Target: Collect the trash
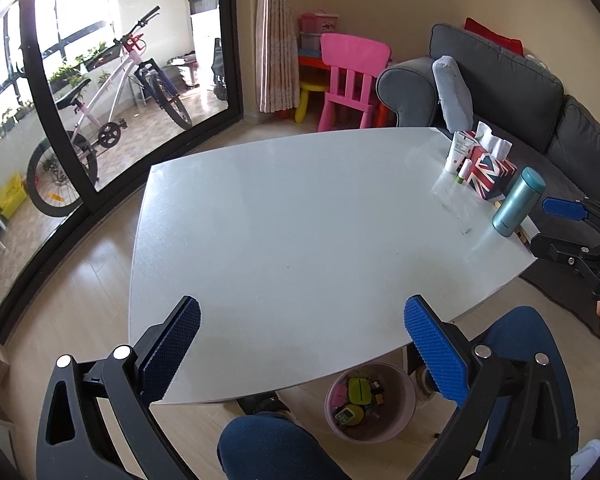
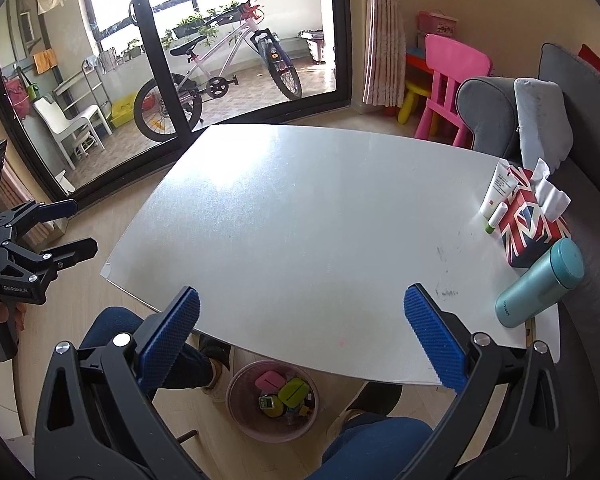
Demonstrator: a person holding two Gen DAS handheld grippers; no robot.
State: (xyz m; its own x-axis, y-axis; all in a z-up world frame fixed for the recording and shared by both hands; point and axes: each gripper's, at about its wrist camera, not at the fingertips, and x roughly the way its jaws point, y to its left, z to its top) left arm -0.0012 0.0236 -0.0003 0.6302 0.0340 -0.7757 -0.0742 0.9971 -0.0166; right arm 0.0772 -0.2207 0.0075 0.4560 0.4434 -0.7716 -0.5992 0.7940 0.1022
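Observation:
A pink trash bin (image 1: 370, 404) stands on the floor under the table's near edge and holds several small colourful items; it also shows in the right wrist view (image 2: 272, 400). My left gripper (image 1: 302, 348) is open and empty above the white table (image 1: 300, 220). My right gripper (image 2: 300, 340) is open and empty over the table's near edge (image 2: 300, 220). The right gripper also shows at the right edge of the left wrist view (image 1: 556, 226), open. The left gripper shows at the left of the right wrist view (image 2: 80, 228), open.
At the table's right side stand a teal flask (image 2: 540, 284), a Union Jack tissue box (image 2: 534, 224), a white tube (image 2: 498, 194) and a small stick (image 2: 496, 218). A grey sofa (image 1: 520, 88) and pink chair (image 1: 352, 80) stand behind. My knees (image 1: 280, 448) are below.

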